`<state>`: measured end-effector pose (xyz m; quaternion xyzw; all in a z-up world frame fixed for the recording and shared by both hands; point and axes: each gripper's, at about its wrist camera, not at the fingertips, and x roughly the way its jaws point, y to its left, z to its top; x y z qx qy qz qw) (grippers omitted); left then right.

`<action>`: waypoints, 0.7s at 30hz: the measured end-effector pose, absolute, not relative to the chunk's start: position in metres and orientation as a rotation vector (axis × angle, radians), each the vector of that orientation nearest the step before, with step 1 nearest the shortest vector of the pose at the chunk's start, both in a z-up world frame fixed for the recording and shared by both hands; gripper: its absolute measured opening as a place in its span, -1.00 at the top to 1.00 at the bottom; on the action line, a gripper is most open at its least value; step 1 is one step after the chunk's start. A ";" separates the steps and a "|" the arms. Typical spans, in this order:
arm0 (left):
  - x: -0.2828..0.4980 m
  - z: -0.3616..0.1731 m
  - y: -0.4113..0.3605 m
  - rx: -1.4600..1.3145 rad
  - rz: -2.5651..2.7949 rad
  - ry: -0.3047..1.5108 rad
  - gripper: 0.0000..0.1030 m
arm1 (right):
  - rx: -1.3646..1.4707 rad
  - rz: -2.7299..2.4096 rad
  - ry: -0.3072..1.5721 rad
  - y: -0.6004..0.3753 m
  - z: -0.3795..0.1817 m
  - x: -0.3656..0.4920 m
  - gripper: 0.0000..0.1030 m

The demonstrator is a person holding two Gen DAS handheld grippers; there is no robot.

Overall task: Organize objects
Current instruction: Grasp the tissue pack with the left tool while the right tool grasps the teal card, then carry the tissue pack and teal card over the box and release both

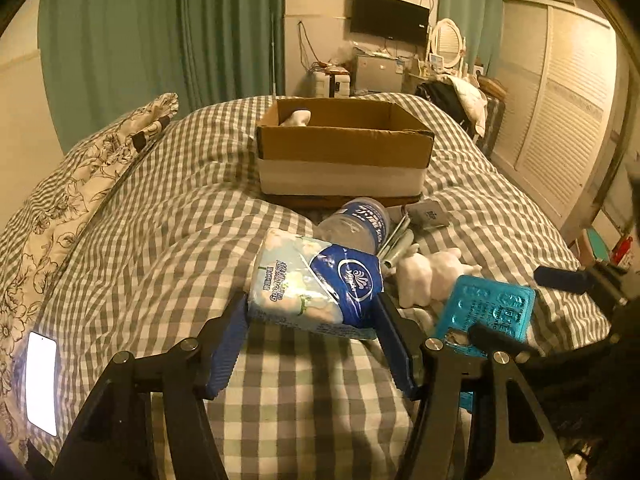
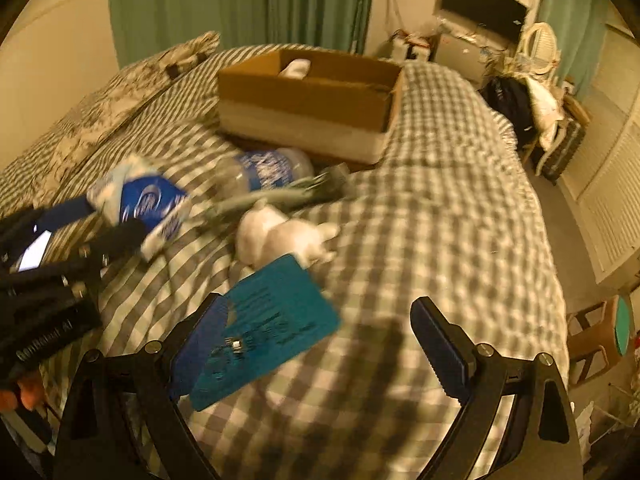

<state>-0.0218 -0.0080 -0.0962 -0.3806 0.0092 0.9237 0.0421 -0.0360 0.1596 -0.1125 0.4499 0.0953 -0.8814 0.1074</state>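
Left wrist view: the left gripper (image 1: 314, 322) has its two blue ribbed pads pressed against both sides of a soft blue-and-white plastic tissue pack (image 1: 316, 284), which sits between them, over the grey-and-white checked bedspread (image 1: 160, 216). Just behind the pack lies a clear plastic water bottle with a blue label (image 1: 358, 222), on its side. Right of the bottle are some grey metal rods (image 1: 394, 246) and a small grey pouch (image 1: 430, 214). Two white plush toys (image 1: 430, 276) lie near the pack's right corner. A teal blister card of pills (image 1: 490, 310) sits right of the toys, at the tip of one black finger of the right gripper. An open brown cardboard box with a white lower band (image 1: 344, 152) rests farther back on the bed; a white item (image 1: 296, 117) shows in its left rear corner. A lit white phone screen (image 1: 40, 382) lies at the left edge, on a floral pillow (image 1: 80, 184).

Right wrist view (motion-blurred): the right gripper (image 2: 320, 354) has its fingers wide apart. The teal blister card (image 2: 272, 320) lies against the left blue pad; the right pad is well clear of it. The left gripper (image 2: 120, 224) appears at the left, clamped on the tissue pack (image 2: 148, 204). The bottle (image 2: 264, 172), toys (image 2: 280, 240) and box (image 2: 308, 108) lie beyond.
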 end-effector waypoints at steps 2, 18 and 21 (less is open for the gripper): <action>-0.022 -0.097 -0.010 -1.169 2.821 0.020 -0.24 | 1.332 -2.576 0.313 0.152 -0.116 -0.035 -0.68; -0.015 -0.089 -0.015 -1.131 2.830 -0.018 -0.24 | 1.162 -2.593 0.398 0.133 -0.085 -0.014 0.71; -0.013 -0.084 -0.016 -1.116 2.833 -0.021 -0.24 | 1.125 -2.590 0.383 0.132 -0.073 -0.008 0.79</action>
